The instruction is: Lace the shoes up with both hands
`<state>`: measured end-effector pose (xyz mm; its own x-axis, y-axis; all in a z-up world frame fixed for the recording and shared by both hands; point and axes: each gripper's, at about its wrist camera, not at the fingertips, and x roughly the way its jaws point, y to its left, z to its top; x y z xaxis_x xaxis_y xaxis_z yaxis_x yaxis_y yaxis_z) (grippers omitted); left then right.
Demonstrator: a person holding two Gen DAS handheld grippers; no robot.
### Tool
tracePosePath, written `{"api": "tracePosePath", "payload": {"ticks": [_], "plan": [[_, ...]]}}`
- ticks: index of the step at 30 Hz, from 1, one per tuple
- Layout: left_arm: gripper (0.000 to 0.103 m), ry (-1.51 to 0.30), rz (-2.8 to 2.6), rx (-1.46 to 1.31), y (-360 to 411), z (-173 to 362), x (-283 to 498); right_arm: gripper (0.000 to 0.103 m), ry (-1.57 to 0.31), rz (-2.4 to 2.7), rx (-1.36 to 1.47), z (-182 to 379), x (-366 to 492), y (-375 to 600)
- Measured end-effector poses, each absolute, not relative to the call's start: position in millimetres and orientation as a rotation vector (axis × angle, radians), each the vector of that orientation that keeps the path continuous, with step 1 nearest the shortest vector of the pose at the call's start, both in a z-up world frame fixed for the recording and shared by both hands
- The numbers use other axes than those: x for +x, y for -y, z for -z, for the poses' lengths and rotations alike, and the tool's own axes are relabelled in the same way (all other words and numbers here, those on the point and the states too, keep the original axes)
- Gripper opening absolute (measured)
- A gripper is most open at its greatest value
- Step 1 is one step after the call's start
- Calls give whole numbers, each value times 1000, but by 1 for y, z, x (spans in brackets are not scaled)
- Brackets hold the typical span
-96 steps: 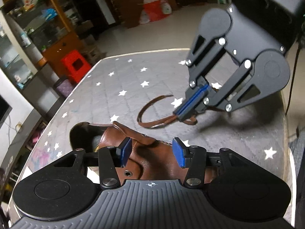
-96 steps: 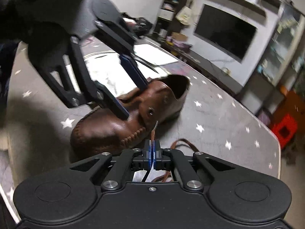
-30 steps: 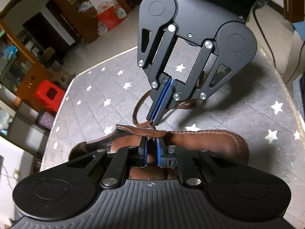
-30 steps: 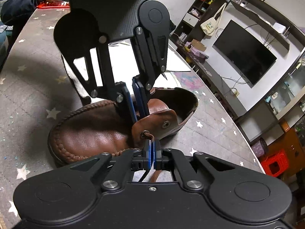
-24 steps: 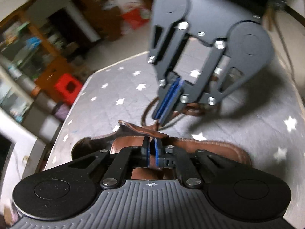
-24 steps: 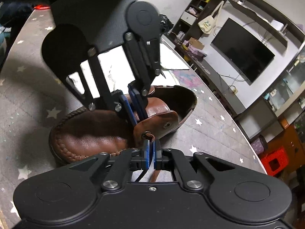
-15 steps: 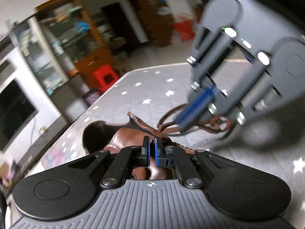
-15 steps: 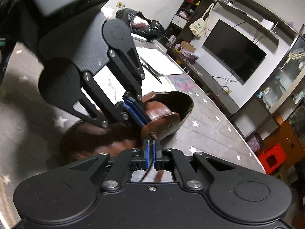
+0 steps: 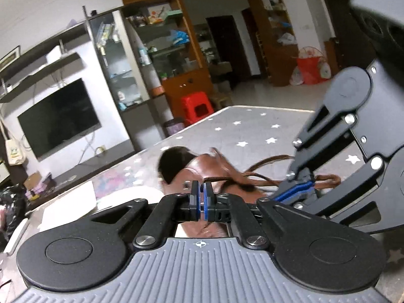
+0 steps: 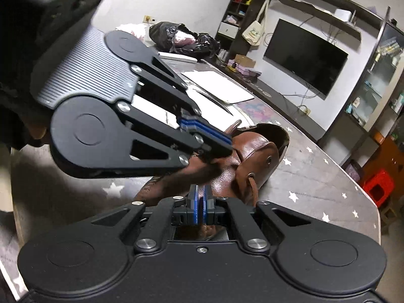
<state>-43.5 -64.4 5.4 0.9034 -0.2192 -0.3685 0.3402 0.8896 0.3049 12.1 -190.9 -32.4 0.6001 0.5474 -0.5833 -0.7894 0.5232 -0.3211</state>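
Observation:
A brown leather shoe (image 10: pixel 255 151) lies on the grey star-patterned table (image 10: pixel 315 176), opening toward the far side; it also shows in the left wrist view (image 9: pixel 202 166). A brown lace (image 10: pixel 253 186) hangs from an eyelet in the near flap and trails over the table (image 9: pixel 267 161). My left gripper (image 9: pixel 201 197) is shut on a thin end of the lace above the shoe; it also shows in the right wrist view (image 10: pixel 222 144). My right gripper (image 10: pixel 200 202) is shut just beside the flap; nothing shows between its pads. It also shows in the left wrist view (image 9: pixel 293 194).
White paper sheets (image 10: pixel 217 85) lie on the table behind the shoe. A black bag (image 10: pixel 181 38) sits at the far end. A red stool (image 9: pixel 197 106), a TV (image 9: pixel 58 118) and glass cabinets stand beyond the table edge.
My left gripper closed and has swung up and away from the shoe, drawing the lace end with it. My right gripper no longer holds the lace; the lace hangs free beside it.

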Motion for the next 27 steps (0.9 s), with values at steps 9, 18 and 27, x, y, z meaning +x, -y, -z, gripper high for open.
{"api": "tracePosePath", "payload": {"ticks": [9, 18, 27], "plan": [[2, -325, 255, 360, 28, -17, -61, 2, -433, -791, -636, 30, 10, 181], [2, -314, 292, 394, 30, -20, -70, 17, -294, -815, -689, 10, 16, 156], [3, -329, 310, 421, 29, -18, -66, 5, -278, -874, -773, 11, 24, 138]]}}
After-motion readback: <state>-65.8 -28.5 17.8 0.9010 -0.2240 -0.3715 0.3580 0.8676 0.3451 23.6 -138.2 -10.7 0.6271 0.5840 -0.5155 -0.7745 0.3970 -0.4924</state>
